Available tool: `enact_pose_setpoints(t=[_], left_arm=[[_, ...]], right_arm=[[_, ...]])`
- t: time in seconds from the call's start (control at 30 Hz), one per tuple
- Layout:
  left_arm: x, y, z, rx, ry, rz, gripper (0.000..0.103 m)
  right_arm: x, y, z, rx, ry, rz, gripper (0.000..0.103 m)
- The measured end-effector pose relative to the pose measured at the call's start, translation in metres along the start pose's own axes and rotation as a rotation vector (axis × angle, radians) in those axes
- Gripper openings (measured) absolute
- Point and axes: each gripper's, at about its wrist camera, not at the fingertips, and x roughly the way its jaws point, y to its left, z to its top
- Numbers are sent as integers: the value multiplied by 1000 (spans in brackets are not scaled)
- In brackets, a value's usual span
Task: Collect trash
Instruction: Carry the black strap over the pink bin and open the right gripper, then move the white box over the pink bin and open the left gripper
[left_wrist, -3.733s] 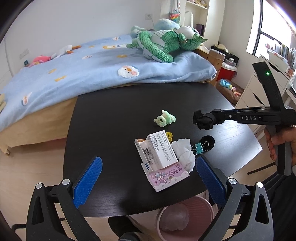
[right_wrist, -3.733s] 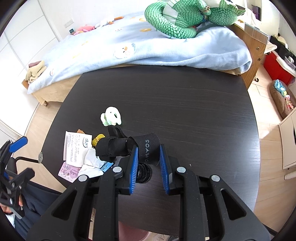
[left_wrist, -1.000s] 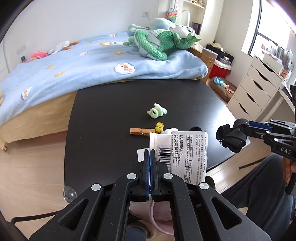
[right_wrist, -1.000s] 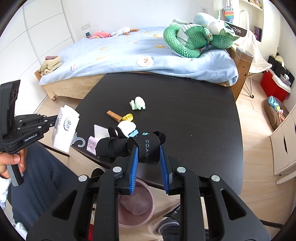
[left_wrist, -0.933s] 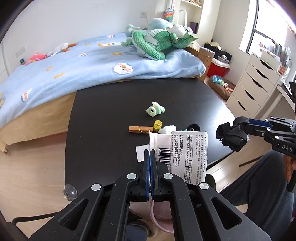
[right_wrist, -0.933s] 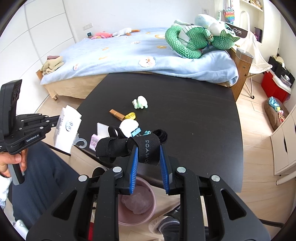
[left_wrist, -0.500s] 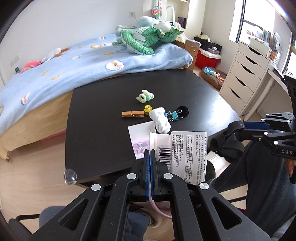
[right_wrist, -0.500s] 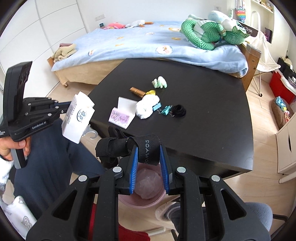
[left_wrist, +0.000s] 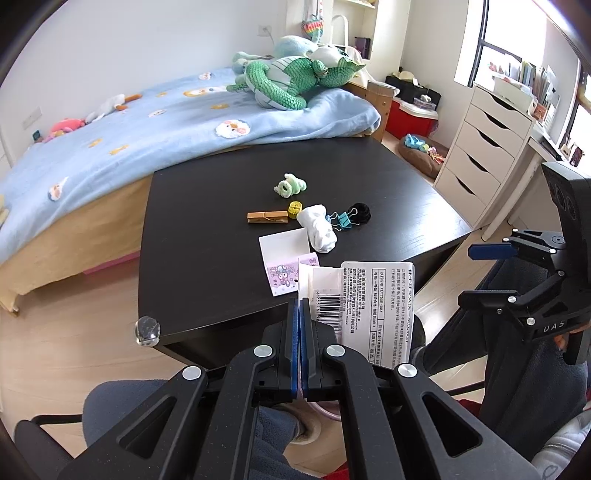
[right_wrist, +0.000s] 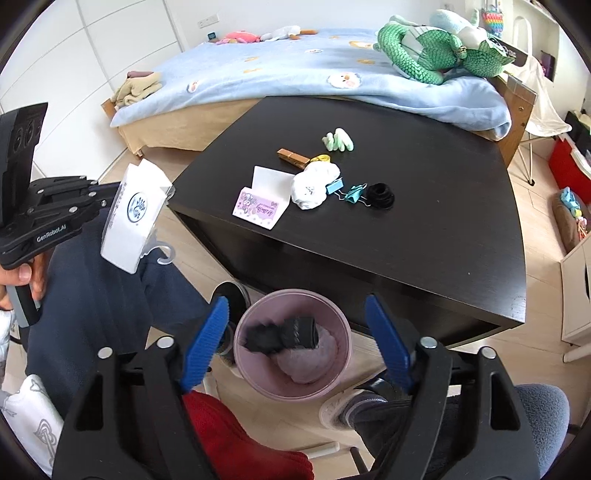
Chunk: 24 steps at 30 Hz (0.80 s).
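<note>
Right gripper (right_wrist: 295, 347) fingers just opened, empty; black fabric strap (right_wrist: 282, 334) in pink round bin (right_wrist: 343, 373), frame bottom. Left gripper (left_wrist: 300, 314) clamps white printed packet (left_wrist: 376, 310); crumpled white tissue (right_wrist: 314, 181), pink card (right_wrist: 260, 206) left on black table (right_wrist: 443, 229).

1. Table (right_wrist: 424, 236): black, faint wood grain.
2. On table: pale green toy (right_wrist: 338, 140); tan wooden clothespin (right_wrist: 293, 157); white wad (right_wrist: 314, 181); teal binder clip (right_wrist: 354, 192); black hair tie (right_wrist: 380, 195); pink-lilac cartoon-print card (right_wrist: 260, 208).
3. Below table edge: pink bin (right_wrist: 340, 384), black strap (right_wrist: 284, 334) inside.
4. Behind table: light blue blanket (right_wrist: 295, 74), white patches; green scaled plush (right_wrist: 417, 48).
5. Gripper pads (right_wrist: 388, 345): blue.
</note>
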Motion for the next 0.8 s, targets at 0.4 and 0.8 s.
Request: enact_pose_setpoints(t=[0.4,0.8], left_arm=[[6,-13,-5,33,20,-52,1],[10,-39,-8,97,41,-87,1]], right_arm=[[-14,-18,2,69,-45,-51,95],[-33,-33,3,110,-97,-106,95]])
